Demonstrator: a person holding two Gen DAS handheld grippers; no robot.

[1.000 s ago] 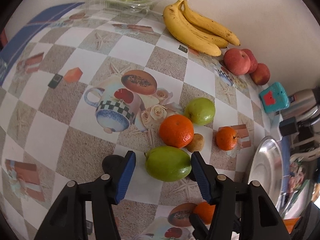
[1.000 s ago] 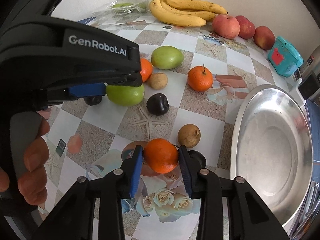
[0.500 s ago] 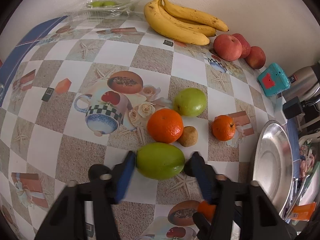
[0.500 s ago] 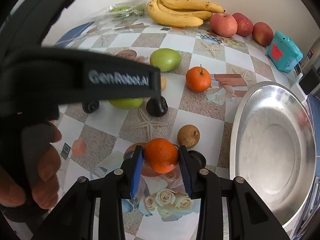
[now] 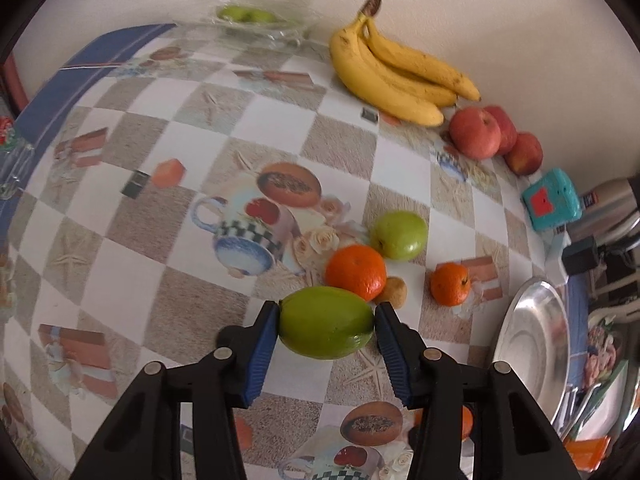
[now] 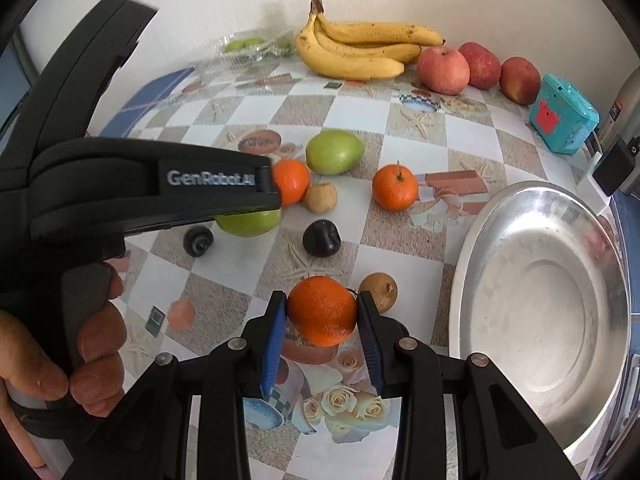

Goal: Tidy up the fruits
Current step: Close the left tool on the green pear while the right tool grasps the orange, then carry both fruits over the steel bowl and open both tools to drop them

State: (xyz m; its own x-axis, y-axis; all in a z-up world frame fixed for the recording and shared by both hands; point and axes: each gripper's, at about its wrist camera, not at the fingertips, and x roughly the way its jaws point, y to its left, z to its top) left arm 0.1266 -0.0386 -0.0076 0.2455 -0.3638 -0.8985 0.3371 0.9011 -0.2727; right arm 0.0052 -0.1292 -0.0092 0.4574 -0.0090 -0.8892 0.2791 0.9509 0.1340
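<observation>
In the left wrist view my left gripper [image 5: 326,315] is shut on a large green fruit [image 5: 326,332], blue pads pressing on both its ends, a little above the patterned tablecloth [image 5: 132,248]. From the right wrist view that same green fruit [image 6: 250,222] peeks out under the left gripper's black body, which a hand [image 6: 92,344] holds. My right gripper [image 6: 321,305] is shut on an orange [image 6: 322,312], just left of the silver plate [image 6: 552,420].
On the cloth lie a second green fruit [image 6: 334,151], two oranges [image 6: 394,187], two small brown fruits [image 6: 378,292] and a dark fruit [image 6: 321,239]. Bananas [image 6: 356,54], red apples [image 6: 443,70], a teal box [image 6: 562,119] and bagged green fruits [image 6: 244,45] line the wall.
The left jaws closed onto the green fruit and raised it slightly off the cloth. The right gripper kept still with the orange in it.
</observation>
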